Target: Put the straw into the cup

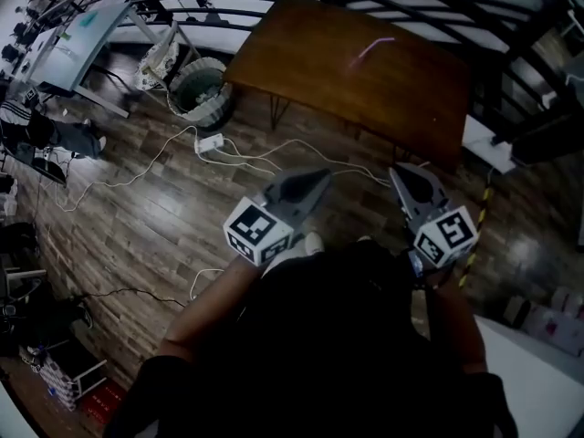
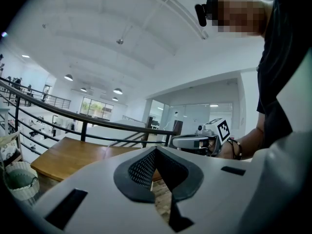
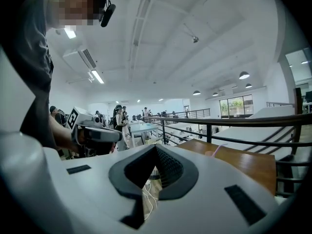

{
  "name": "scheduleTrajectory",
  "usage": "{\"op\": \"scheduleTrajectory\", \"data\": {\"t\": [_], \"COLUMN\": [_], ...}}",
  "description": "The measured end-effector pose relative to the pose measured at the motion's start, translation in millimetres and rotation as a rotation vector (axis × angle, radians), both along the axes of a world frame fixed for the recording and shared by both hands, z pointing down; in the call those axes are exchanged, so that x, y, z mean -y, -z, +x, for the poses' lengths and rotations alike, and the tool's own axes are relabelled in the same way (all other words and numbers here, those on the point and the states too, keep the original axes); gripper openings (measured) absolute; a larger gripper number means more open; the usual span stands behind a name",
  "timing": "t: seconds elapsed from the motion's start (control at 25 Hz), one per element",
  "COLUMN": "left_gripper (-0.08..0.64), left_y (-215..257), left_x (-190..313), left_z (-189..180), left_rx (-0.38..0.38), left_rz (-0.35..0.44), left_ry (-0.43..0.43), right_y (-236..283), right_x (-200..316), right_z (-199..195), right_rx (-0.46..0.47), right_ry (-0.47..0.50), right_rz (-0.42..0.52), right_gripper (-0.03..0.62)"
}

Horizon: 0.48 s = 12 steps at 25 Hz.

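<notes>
the left gripper [image 1: 318, 181] and right gripper [image 1: 402, 177] hung near the person, jaws pressed together on nothing. the pink straw [image 1: 370, 48] lay far off on the brown table [image 1: 411, 108]. it looked light, thin and easily crushed, so best pinched gently mid-length.
</notes>
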<state>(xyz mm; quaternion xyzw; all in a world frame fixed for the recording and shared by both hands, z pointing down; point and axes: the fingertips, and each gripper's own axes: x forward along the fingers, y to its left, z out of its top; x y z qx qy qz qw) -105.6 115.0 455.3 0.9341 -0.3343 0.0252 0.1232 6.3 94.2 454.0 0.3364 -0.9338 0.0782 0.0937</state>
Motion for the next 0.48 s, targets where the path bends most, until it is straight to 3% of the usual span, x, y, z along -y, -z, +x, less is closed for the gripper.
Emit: {"op": "scheduleTrajectory", "data": {"t": [0.48], "left_gripper": [0.006], "left_y": [-1], "left_x": [-6], "left_z": [15], "left_rx": [-0.014], "left_rz": [-0.009], "left_ry": [-0.022], "right_y": [-3], "right_x": [-18], "right_z": [23], "right_rx": [0.003], "right_ry": [-0.012], "right_rz": [-0.043], "right_gripper": [0.011]}}
